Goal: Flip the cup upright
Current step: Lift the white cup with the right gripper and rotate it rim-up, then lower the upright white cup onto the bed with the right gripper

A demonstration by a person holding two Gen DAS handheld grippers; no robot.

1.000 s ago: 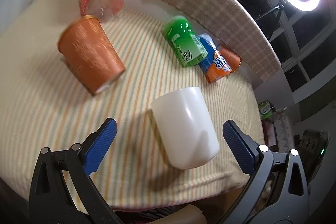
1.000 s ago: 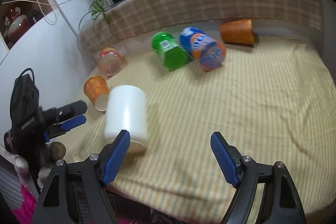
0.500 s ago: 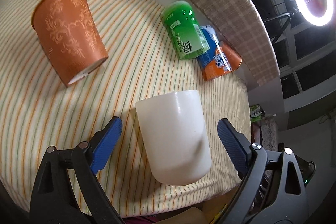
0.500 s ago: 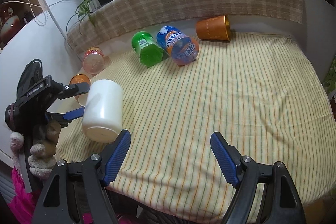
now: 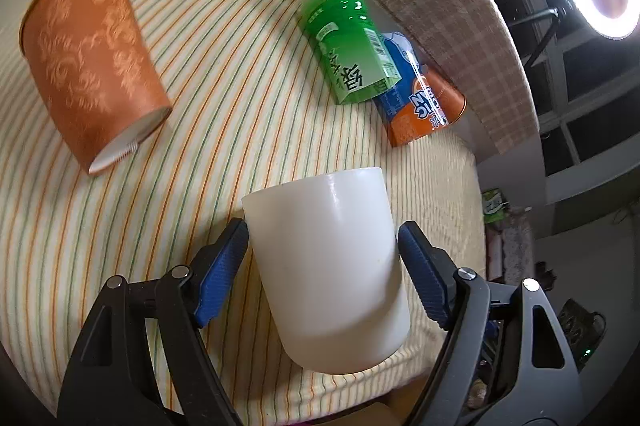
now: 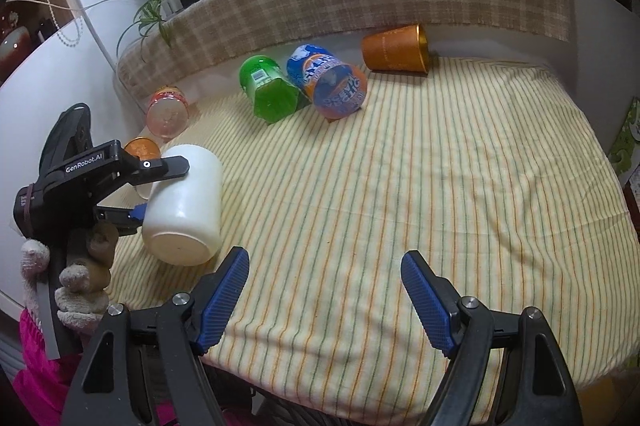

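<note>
White cup (image 5: 328, 258) lies between left gripper (image 5: 322, 254) fingers (image 5: 224, 262); contact unclear.

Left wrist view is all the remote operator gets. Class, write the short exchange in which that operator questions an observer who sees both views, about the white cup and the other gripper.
Operator: My left gripper has its pads on both sides of the white cup. Which end faces the table edge?
Observer: The closed base faces the edge, so the mouth points towards the back of the table.
Operator: Where is the right gripper?
Observer: The right gripper is open with nothing between its fingers. It is above the striped cloth, off to the side of the cup and not touching it.
</note>
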